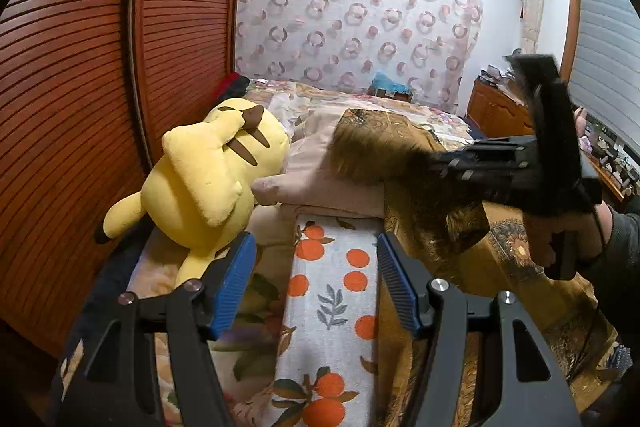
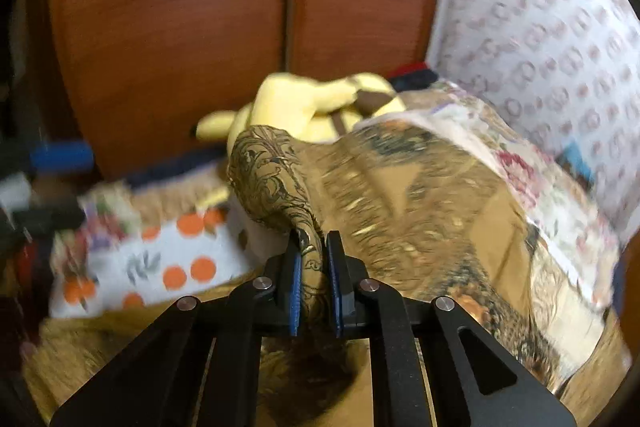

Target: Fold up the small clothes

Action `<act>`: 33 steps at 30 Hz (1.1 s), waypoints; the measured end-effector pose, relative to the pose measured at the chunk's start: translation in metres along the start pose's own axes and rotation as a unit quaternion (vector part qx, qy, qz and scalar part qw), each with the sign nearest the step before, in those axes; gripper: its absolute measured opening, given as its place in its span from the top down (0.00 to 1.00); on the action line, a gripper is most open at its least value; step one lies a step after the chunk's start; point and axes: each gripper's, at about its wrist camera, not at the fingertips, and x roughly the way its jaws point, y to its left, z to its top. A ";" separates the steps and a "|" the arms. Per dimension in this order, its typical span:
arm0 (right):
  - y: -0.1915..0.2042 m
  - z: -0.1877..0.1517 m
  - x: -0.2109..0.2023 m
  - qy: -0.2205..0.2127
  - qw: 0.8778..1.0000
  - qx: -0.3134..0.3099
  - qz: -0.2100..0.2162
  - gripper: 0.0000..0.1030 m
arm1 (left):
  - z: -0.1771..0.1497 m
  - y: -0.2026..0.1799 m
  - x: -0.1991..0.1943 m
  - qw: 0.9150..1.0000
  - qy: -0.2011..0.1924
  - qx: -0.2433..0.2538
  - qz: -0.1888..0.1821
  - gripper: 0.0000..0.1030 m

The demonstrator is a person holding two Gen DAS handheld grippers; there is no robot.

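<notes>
My right claw (image 2: 314,281) pinches a fold of the gold patterned cloth (image 2: 420,211), which rises away from the pads. My left claw (image 1: 316,283) stands spread above the orange-print fabric (image 1: 332,307), gripping nothing.

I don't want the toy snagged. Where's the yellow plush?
Left wrist view: the yellow plush lies left on the bed, against the wooden wardrobe doors, beside the orange-print cloth.
</notes>
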 end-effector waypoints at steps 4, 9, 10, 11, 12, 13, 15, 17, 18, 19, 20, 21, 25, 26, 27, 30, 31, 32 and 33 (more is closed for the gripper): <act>-0.039 -0.009 -0.022 -0.018 0.995 0.096 -0.038 0.84 | 0.001 -0.008 0.002 1.000 -0.010 0.009 -0.002 0.39; -0.077 -0.034 -0.049 -0.009 0.988 0.130 -0.085 0.65 | 0.004 -0.020 0.010 1.000 -0.006 0.020 -0.009 0.39; -0.080 -0.037 -0.053 -0.008 0.987 0.131 -0.087 0.60 | 0.005 -0.022 0.013 1.000 -0.004 0.020 -0.012 0.39; -0.085 -0.040 -0.059 -0.007 0.987 0.133 -0.089 0.58 | 0.007 -0.024 0.016 1.000 -0.003 0.019 -0.016 0.39; -0.089 -0.043 -0.064 -0.008 0.987 0.132 -0.091 0.57 | 0.008 -0.027 0.019 1.000 0.000 0.019 -0.019 0.39; -0.091 -0.044 -0.066 -0.008 0.987 0.130 -0.093 0.53 | 0.010 -0.030 0.022 1.000 0.003 0.020 -0.022 0.39; -0.093 -0.048 -0.076 -0.007 0.987 0.124 -0.101 0.50 | 0.013 -0.034 0.027 0.999 0.007 0.025 -0.022 0.39; -0.098 -0.055 -0.088 -0.010 0.987 0.125 -0.101 0.49 | 0.015 -0.041 0.031 0.999 0.011 0.033 -0.021 0.39; -0.101 -0.059 -0.095 -0.010 0.987 0.125 -0.103 0.49 | 0.016 -0.045 0.033 0.999 0.013 0.037 -0.022 0.39; -0.104 -0.065 -0.100 -0.011 0.986 0.125 -0.106 0.49 | 0.016 -0.048 0.035 0.999 0.014 0.039 -0.025 0.39; -0.108 -0.070 -0.107 -0.009 0.986 0.124 -0.110 0.48 | 0.017 -0.052 0.037 0.999 0.017 0.041 -0.027 0.39; -0.112 -0.077 -0.115 -0.007 0.986 0.123 -0.115 0.48 | 0.018 -0.057 0.039 0.998 0.020 0.045 -0.031 0.39; -0.134 -0.099 -0.138 0.001 0.981 0.135 -0.138 0.48 | 0.023 -0.073 0.049 0.997 0.030 0.056 -0.041 0.39; -0.141 -0.107 -0.146 0.003 0.979 0.142 -0.147 0.48 | 0.023 -0.079 0.054 0.997 0.035 0.060 -0.044 0.39; -0.145 -0.111 -0.151 0.004 0.977 0.146 -0.153 0.48 | 0.024 -0.084 0.058 0.996 0.040 0.063 -0.047 0.39; -0.163 -0.132 -0.171 0.007 0.969 0.172 -0.179 0.47 | 0.027 -0.099 0.069 0.994 0.053 0.074 -0.054 0.39; -0.169 -0.139 -0.179 0.003 0.966 0.183 -0.182 0.47 | 0.027 -0.107 0.074 0.993 0.059 0.081 -0.057 0.39; -0.174 -0.147 -0.186 0.000 0.964 0.190 -0.185 0.47 | 0.027 -0.112 0.076 0.993 0.063 0.085 -0.059 0.39; -0.178 -0.153 -0.193 -0.002 0.962 0.197 -0.190 0.47 | 0.028 -0.119 0.080 0.992 0.067 0.092 -0.061 0.39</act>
